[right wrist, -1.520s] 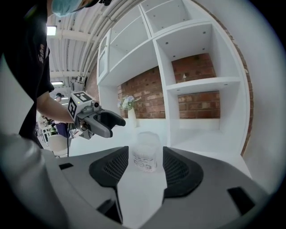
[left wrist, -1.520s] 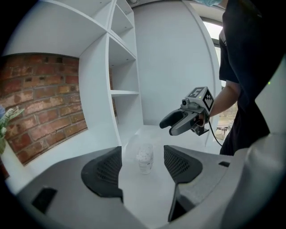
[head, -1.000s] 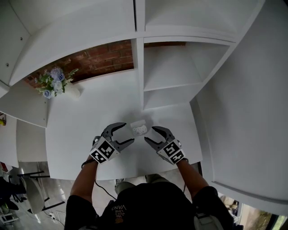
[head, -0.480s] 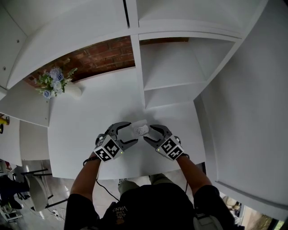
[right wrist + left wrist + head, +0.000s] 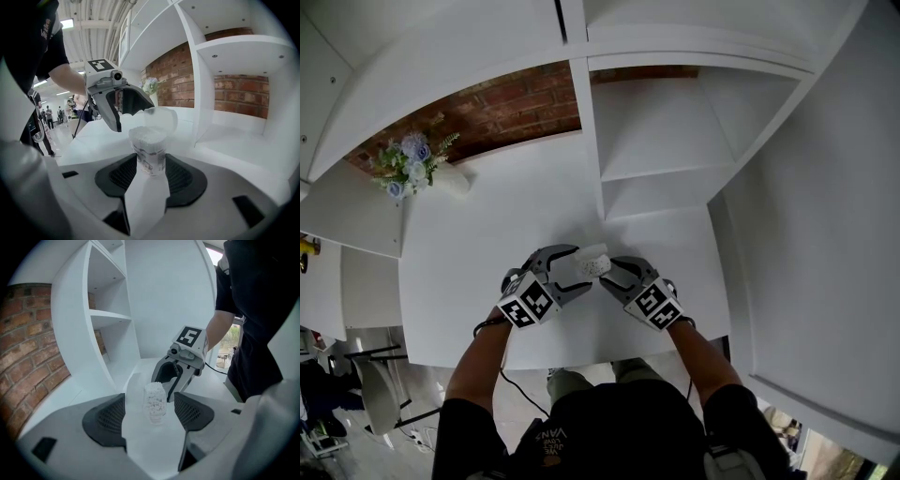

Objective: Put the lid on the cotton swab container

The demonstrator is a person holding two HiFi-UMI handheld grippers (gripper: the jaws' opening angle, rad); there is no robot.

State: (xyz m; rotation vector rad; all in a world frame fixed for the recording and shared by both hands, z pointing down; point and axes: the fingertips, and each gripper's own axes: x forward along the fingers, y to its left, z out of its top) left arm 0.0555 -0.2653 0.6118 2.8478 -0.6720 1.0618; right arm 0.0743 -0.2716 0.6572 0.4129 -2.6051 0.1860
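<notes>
White desk [image 5: 469, 281] under white shelves [image 5: 666, 141], with a brick wall [image 5: 506, 108] behind and flowers [image 5: 408, 164] at its far left corner.

Your left gripper [image 5: 581, 270] comes in from the left with its jaws wide apart. The container [image 5: 149, 150] stands upright on the desk just ahead of them, in line with the gap, and neither pad touches it. This gripper holds nothing.

The container is clear and packed with white swabs. Its translucent lid [image 5: 161, 120] stands tipped open behind the mouth, on the side away from you, and whether it is hinged there you cannot tell.

Your right gripper [image 5: 607, 270] faces the left one from the other side. Its jaws have just been closing, and the container sits between them near the tips. Both pads [image 5: 180, 176] look to be against its sides.

A printed label wraps the container's lower part, but the print is too small to read. Your shirt [image 5: 609, 431] shows "VANS", upside down.
</notes>
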